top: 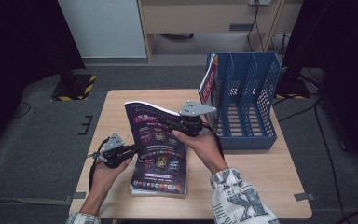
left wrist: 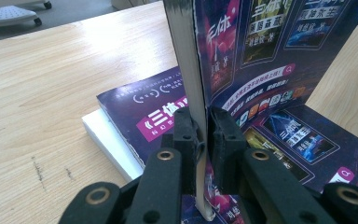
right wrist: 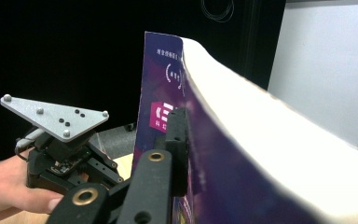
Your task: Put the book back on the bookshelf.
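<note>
You hold a purple magazine (top: 154,133) tilted up off the stack (top: 161,179) at table centre, one gripper on each edge. Your left gripper (top: 133,149), at 9 o'clock of the magazine, has its jaws clamped on the spine; in the left gripper view both pads (left wrist: 186,140) press the edge (left wrist: 193,93) from either side. Your right gripper (top: 175,122), at 2 o'clock of the magazine, has its jaws closed on the upper page edge (right wrist: 261,135). The stack lies flat on the wooden table (top: 261,163). A blue file rack (top: 247,100) stands at 2 o'clock of the table, with a red booklet (top: 209,84) leaning in its left slot.
</note>
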Motion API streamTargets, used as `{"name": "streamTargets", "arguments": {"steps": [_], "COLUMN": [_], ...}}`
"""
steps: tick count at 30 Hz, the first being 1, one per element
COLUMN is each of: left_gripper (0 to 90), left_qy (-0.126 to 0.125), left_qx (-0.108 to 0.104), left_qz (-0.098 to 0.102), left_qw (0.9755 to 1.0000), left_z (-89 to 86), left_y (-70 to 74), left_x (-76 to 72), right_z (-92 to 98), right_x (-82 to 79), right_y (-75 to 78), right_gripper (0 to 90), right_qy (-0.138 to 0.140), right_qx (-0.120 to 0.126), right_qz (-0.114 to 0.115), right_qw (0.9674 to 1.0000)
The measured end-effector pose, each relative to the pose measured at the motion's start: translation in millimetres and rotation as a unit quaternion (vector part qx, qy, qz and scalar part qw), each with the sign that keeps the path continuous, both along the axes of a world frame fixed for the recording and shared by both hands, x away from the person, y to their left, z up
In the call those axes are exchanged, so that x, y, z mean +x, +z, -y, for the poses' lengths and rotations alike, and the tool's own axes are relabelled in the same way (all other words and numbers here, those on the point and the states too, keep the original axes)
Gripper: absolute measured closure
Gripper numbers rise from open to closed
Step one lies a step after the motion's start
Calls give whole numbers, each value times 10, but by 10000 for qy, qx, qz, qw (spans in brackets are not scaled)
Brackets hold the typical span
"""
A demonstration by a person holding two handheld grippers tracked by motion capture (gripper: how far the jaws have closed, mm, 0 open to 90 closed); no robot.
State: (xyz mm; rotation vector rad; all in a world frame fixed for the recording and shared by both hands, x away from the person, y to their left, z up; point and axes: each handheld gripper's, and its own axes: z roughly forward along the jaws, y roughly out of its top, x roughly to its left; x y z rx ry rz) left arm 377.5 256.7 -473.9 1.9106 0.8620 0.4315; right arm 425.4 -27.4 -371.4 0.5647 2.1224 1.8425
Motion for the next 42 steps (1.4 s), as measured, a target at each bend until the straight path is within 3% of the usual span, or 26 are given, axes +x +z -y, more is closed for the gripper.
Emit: {"name": "streamTargets", "arguments": {"steps": [7, 9, 11, 14, 17, 19, 21, 27, 30, 31, 35, 42], "left_gripper": [769, 694, 615, 468, 357, 282, 221, 106, 86, 82, 80, 80], "left_qy": [120, 197, 258, 525, 629, 803, 925, 1189, 1412, 1412, 1650, 1706], "left_qx": [-89, -100, 22, 42, 175, 513, 681, 696, 816, 816, 983, 1160], "left_qz": [-3, -31, -56, -128, -156, -259, -354, -536, -730, -730, -975, -1153], "left_qw": [9999, 9998, 9996, 9985, 9977, 9951, 9928, 9890, 9839, 9839, 9765, 9717], "left_z": [-7, -10, -16, -93, -133, -193, -234, -345, -426, -426, -494, -490], "left_y": [-22, -45, -71, -106, -129, -198, -249, -326, -390, -390, -475, -549], "left_x": [9, 11, 14, 25, 37, 66, 90, 136, 162, 162, 215, 226], "right_z": [-4, -4, 3, 55, 88, 139, 179, 267, 299, 299, 327, 441], "right_x": [-17, -36, -59, -99, -116, -126, -129, -156, -187, -187, -210, -294], "right_y": [0, 13, 31, 75, 106, 141, 154, 197, 222, 222, 232, 244], "right_gripper": [823, 825, 825, 826, 826, 826, 826, 826, 826, 826, 826, 826], "right_qy": [-163, -201, -215, -357, -440, -584, -648, -714, -706, -706, -733, -762], "right_qx": [-44, -86, -131, -32, 34, 61, 77, 166, 140, 140, 127, 135], "right_qz": [128, 154, 184, 198, 259, 292, 270, 241, 247, 247, 257, 239], "right_qw": [9998, 9996, 9995, 9992, 9987, 9978, 9975, 9970, 9971, 9971, 9969, 9967]}}
